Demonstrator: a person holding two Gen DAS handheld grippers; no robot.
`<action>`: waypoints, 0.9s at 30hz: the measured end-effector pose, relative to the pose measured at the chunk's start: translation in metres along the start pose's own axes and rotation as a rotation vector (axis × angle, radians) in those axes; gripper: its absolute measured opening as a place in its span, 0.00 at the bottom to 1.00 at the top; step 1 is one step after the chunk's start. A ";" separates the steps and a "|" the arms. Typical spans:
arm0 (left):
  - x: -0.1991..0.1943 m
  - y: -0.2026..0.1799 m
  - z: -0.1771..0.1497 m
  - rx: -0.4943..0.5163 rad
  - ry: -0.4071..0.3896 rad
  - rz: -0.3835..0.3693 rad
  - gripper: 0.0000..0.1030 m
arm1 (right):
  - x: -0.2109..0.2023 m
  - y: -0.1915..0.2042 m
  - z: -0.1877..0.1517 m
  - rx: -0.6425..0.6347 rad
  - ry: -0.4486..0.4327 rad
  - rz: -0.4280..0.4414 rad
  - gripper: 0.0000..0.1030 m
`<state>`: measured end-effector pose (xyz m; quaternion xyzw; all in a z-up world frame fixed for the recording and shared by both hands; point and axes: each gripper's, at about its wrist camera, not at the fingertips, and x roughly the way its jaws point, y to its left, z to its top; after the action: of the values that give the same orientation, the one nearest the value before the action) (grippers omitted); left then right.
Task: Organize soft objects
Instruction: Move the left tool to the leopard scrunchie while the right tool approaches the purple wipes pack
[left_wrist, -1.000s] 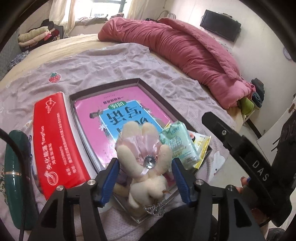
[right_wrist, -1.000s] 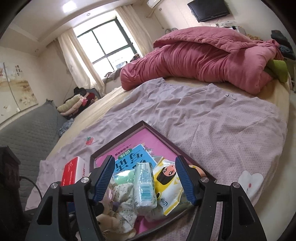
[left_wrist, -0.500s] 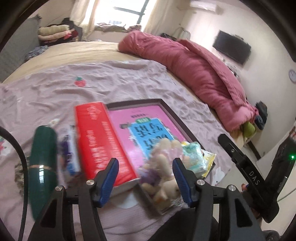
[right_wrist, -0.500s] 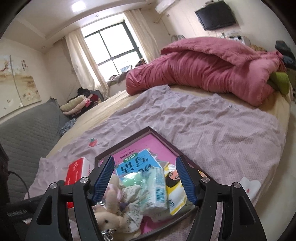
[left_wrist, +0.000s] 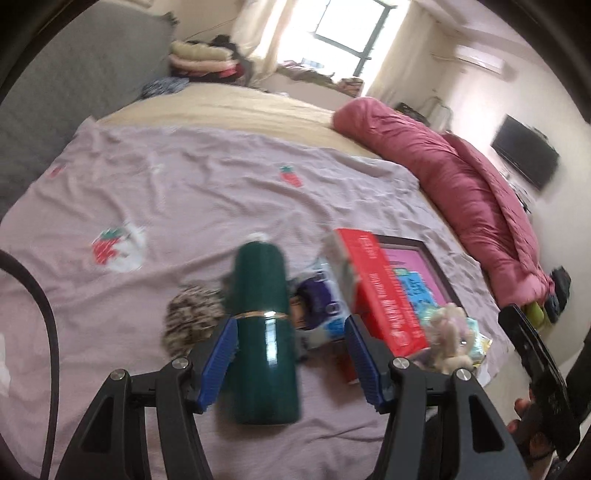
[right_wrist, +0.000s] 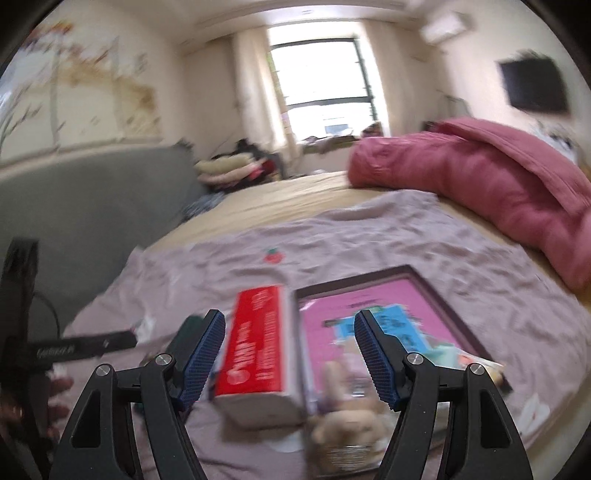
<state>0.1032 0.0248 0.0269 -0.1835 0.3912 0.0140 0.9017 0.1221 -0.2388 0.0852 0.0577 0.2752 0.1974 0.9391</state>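
Note:
My left gripper (left_wrist: 290, 363) is open and empty above a dark green bottle (left_wrist: 264, 332) lying on the lilac sheet. A furry brown spotted soft thing (left_wrist: 192, 319) lies left of the bottle. A purple-and-white packet (left_wrist: 321, 306) lies right of it. A red tissue pack (left_wrist: 384, 291) leans on the dark-framed tray (left_wrist: 436, 269), where a cream plush rabbit (left_wrist: 448, 338) sits. My right gripper (right_wrist: 288, 356) is open and empty above the red pack (right_wrist: 258, 350) and the tray (right_wrist: 436, 291). The rabbit (right_wrist: 351, 413) shows blurred at the tray's near end.
A rumpled pink duvet (left_wrist: 461, 195) lies along the bed's right side. A grey headboard (right_wrist: 85, 206) and folded clothes (left_wrist: 203, 61) are at the back. A black cable (left_wrist: 44, 314) hangs at the left. The bed edge drops away at lower right.
Both grippers have swung left, away from the tray. The left one went from around the rabbit to over the green bottle. Both stay open.

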 end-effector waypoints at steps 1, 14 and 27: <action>0.001 0.011 -0.001 -0.017 0.005 0.004 0.58 | 0.004 0.012 -0.001 -0.032 0.015 0.015 0.72; 0.041 0.074 -0.011 -0.126 0.089 -0.033 0.58 | 0.111 0.107 0.004 -0.180 0.397 0.120 0.72; 0.065 0.083 -0.003 -0.156 0.134 -0.102 0.58 | 0.211 0.131 -0.009 -0.303 0.686 -0.116 0.43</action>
<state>0.1317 0.0937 -0.0477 -0.2732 0.4385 -0.0139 0.8561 0.2354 -0.0336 0.0019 -0.1668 0.5442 0.1901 0.7999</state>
